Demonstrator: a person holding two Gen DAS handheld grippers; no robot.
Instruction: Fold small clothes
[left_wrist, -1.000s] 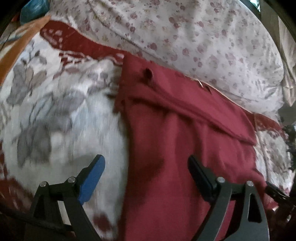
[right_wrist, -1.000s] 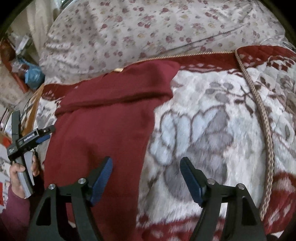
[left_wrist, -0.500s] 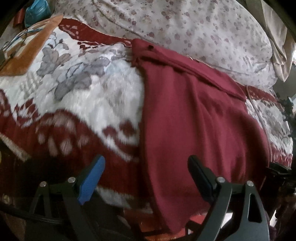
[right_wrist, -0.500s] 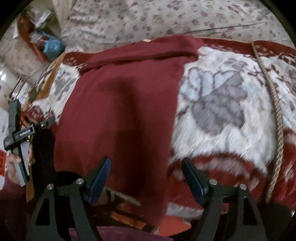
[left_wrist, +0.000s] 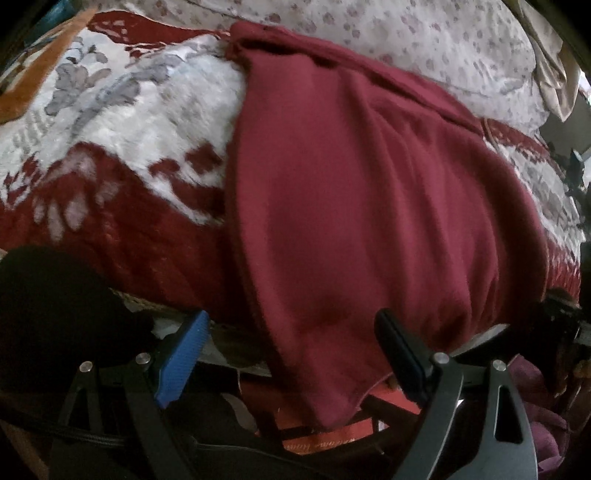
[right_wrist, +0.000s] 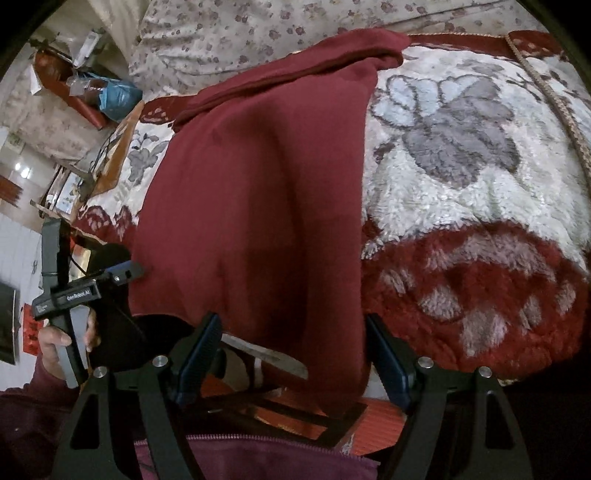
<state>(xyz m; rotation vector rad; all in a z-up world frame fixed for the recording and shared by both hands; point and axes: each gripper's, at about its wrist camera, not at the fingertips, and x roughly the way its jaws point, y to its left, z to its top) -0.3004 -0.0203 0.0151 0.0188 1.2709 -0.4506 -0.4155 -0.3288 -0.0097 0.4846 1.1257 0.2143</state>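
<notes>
A dark red garment (left_wrist: 362, 192) lies flat on the bed, its near hem hanging over the bed's front edge. In the left wrist view my left gripper (left_wrist: 291, 354) stands open low at that edge, and the garment's hanging left corner falls between its fingers without either pad touching it. In the right wrist view the same garment (right_wrist: 258, 177) hangs with its right hem corner between the fingers of my right gripper (right_wrist: 291, 354). Those jaws are closing, but the pads are clear of the cloth. A hand holds the left gripper (right_wrist: 118, 275) at the garment's left side.
A plush red and white flowered blanket (right_wrist: 461, 192) covers the bed. A flowered pillow or duvet (left_wrist: 406, 40) lies behind the garment. Under the bed edge are a dark frame and an orange-red floor (right_wrist: 376, 413). A cluttered shelf with a blue bag (right_wrist: 118, 96) stands far left.
Both grippers have drawn back and down from over the blanket to the bed's front edge. The garment's hanging hem now lies between each pair of fingers; the garment itself has stayed put.
</notes>
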